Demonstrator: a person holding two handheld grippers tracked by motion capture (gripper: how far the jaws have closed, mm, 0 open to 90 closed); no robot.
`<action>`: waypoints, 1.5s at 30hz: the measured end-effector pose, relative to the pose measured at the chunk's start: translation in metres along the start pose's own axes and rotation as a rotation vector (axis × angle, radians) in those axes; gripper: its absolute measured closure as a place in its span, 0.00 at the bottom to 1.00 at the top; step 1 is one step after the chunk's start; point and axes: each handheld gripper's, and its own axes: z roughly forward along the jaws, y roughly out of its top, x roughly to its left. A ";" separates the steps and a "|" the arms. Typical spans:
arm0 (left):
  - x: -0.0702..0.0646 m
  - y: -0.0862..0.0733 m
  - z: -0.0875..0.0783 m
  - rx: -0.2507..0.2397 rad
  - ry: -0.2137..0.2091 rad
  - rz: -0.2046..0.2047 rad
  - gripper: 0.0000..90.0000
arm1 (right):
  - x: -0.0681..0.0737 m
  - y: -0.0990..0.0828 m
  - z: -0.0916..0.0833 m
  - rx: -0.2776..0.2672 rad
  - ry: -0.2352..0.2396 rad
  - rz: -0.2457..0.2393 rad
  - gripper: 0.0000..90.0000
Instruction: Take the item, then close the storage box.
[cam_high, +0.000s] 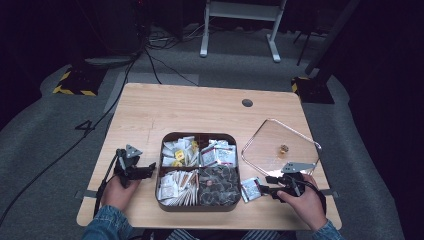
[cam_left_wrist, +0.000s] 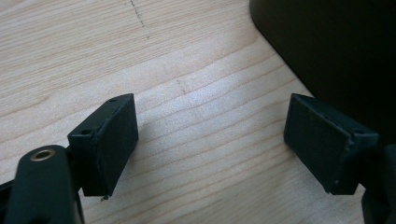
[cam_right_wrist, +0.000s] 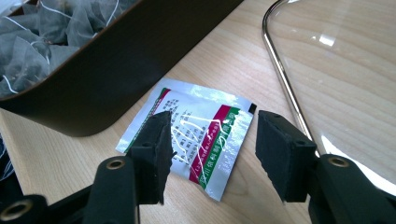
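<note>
Hovering my right gripper (cam_right_wrist: 210, 154) low over the foil sachet (cam_right_wrist: 189, 140), I had its jaws parted, with nothing pinched between them; the packet lay flat on the table (cam_high: 150, 110) under them, just beside the dark tray's (cam_right_wrist: 116, 79) outer wall and near the metal rim of the clear lid (cam_right_wrist: 327, 60). I judged the sachet very light, thin and limp, with a glossy skin that would slide readily on the wood and slip between flat pads. Lying flat, it gave me no edge to close on from above. The best hold looked like the crimped seam at its near corner, taken at a shallow angle so one pad could get under. Squeezing the middle risked crumpling or bursting it. My left gripper (cam_left_wrist: 210, 140) was spread wide over bare wood, alongside the tray's other side, empty.
</note>
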 end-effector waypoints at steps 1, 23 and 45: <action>0.000 0.000 0.000 0.000 0.000 0.000 0.20 | -0.001 0.001 -0.003 -0.009 -0.008 0.000 0.51; 0.000 0.000 0.000 0.000 -0.003 -0.001 0.20 | -0.020 0.042 -0.035 -0.198 -0.151 0.014 0.49; 0.000 -0.003 -0.003 -0.001 -0.015 0.016 0.20 | -0.083 0.052 -0.011 -0.214 -0.299 0.049 0.46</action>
